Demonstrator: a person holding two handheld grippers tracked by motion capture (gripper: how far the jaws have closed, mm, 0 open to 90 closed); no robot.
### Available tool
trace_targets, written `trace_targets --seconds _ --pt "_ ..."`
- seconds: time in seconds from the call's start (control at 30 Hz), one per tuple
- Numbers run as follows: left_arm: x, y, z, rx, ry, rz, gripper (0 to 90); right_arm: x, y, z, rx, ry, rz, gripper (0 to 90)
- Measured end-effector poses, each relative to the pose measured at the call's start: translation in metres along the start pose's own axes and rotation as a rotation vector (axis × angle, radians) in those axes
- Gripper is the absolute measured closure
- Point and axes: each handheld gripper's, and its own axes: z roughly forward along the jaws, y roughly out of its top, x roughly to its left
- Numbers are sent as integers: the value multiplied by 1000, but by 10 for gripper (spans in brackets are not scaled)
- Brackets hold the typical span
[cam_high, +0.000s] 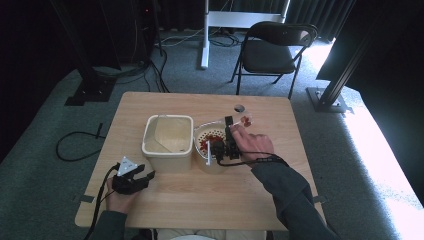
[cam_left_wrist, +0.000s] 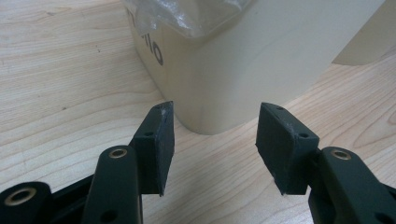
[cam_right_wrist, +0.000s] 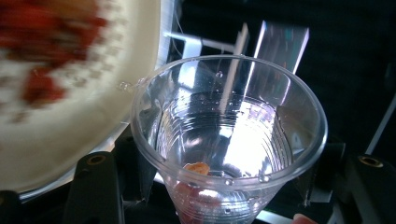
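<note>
My right gripper (cam_high: 235, 125) hangs over the far rim of a white strainer bowl (cam_high: 201, 131) that holds red bits. It is shut on a clear plastic cup (cam_high: 245, 120). In the right gripper view the cup (cam_right_wrist: 224, 135) sits between the jaws of that gripper (cam_right_wrist: 219, 189), with a few reddish pieces (cam_right_wrist: 196, 170) at its bottom and the bowl (cam_right_wrist: 93, 116) blurred close on the left. My left gripper (cam_high: 144, 170) rests low near the table's front left. It is open (cam_left_wrist: 215, 140) with nothing between its jaws, and points at a corner of a cream bin (cam_left_wrist: 233, 60).
The cream bin (cam_high: 167, 147), lined with clear plastic (cam_left_wrist: 187, 14), stands just left of the bowl. A round hole (cam_high: 239, 107) pierces the wooden table (cam_high: 200, 200) behind the cup. A black folding chair (cam_high: 272, 50) stands beyond the far edge.
</note>
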Motion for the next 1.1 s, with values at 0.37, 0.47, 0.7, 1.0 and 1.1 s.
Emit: trace_targets --seconds 0.37,0.47,0.7,1.0,1.1 --pt "1 0 0 1 1 -2 478 0 4 -3 -6 -26 -25 347" --pt "0 0 1 5 -1 1 478 1 3 -2 -14 -17 -17 349" --pt "0 0 1 4 0 -1 478 1 5 -4 -17 -29 3 350" --pt "0 0 1 4 0 -2 478 2 6 -5 -29 -32 -17 353" --pt "0 0 1 5 -1 1 478 1 6 -4 -22 -24 6 354"
